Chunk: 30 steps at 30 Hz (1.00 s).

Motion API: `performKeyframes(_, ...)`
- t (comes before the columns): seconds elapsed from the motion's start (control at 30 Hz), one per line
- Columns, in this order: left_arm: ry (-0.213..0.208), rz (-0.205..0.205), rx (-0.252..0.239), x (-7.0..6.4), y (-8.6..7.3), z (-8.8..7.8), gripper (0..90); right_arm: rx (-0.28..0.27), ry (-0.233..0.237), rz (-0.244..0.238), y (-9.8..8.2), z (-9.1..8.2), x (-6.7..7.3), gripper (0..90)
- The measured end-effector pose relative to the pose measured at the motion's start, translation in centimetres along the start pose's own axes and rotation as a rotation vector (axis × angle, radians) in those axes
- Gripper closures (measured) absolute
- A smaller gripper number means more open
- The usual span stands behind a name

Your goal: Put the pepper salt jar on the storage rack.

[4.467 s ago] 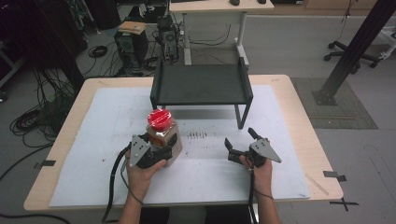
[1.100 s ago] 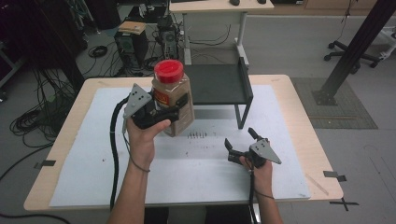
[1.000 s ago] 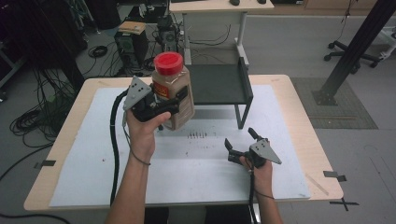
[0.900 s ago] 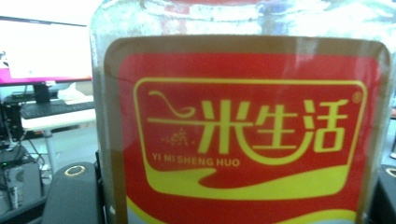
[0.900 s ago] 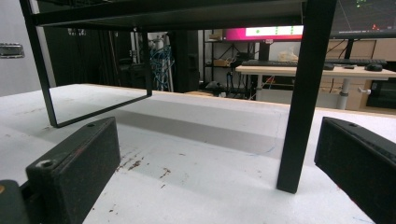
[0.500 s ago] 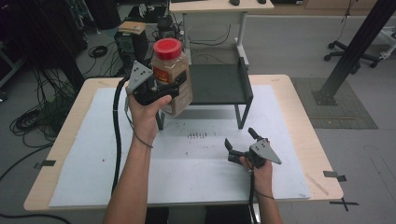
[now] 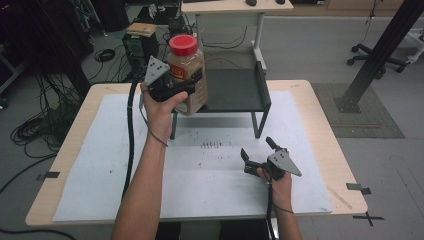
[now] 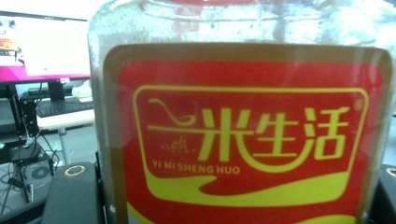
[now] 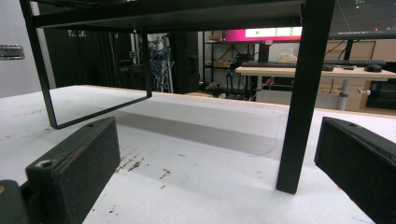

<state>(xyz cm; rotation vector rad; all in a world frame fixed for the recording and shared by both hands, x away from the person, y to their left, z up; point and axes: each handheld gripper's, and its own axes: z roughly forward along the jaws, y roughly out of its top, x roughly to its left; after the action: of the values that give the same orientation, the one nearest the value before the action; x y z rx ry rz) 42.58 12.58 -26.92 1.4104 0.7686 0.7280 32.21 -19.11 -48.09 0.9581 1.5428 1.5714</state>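
Seen from above, the right tongs [image 7: 256, 150] rest low on the surface at about five o'clock, jaws apart and holding nothing, aimed toward the legs of a black rack [image 7: 240, 90]. In the right gripper view those jaws stand wide with only the white mat [image 9: 196, 177] and a rack leg between them. The left tongs [image 7: 192, 82], raised at about eleven o'clock, are clamped on a clear jar [image 7: 187, 80] of brown granules with a red lid [image 7: 183, 45]. The jar stands upright, its long axis vertical, held in the air over the left front edge of the rack's flat top, apparently just above it and not yet set down. In the left gripper view the jar's red and yellow label [image 8: 247, 140] sits right against the camera. The rack top lies to the right of and beyond the jar, toward one o'clock, so the left hand is plainly the nearer one for placing it there. The pale wooden surface [image 7: 320, 115] carries the scuffed mat. Beyond it lie cables, a second desk and a dark post.
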Motion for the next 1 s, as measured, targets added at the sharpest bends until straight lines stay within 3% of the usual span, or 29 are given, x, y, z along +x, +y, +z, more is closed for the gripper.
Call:
performKeyframes(0.43,0.021,0.011,0.003,1.2,0.2,2.6,25.0,-0.002,0.001,-0.002,0.0,0.0,0.0,0.0)
performKeyframes(1.0,0.033,0.017,0.036,1.8,-0.6,3.4,24.9,-0.003,0.006,-0.003,0.0,0.0,0.0,0.2)
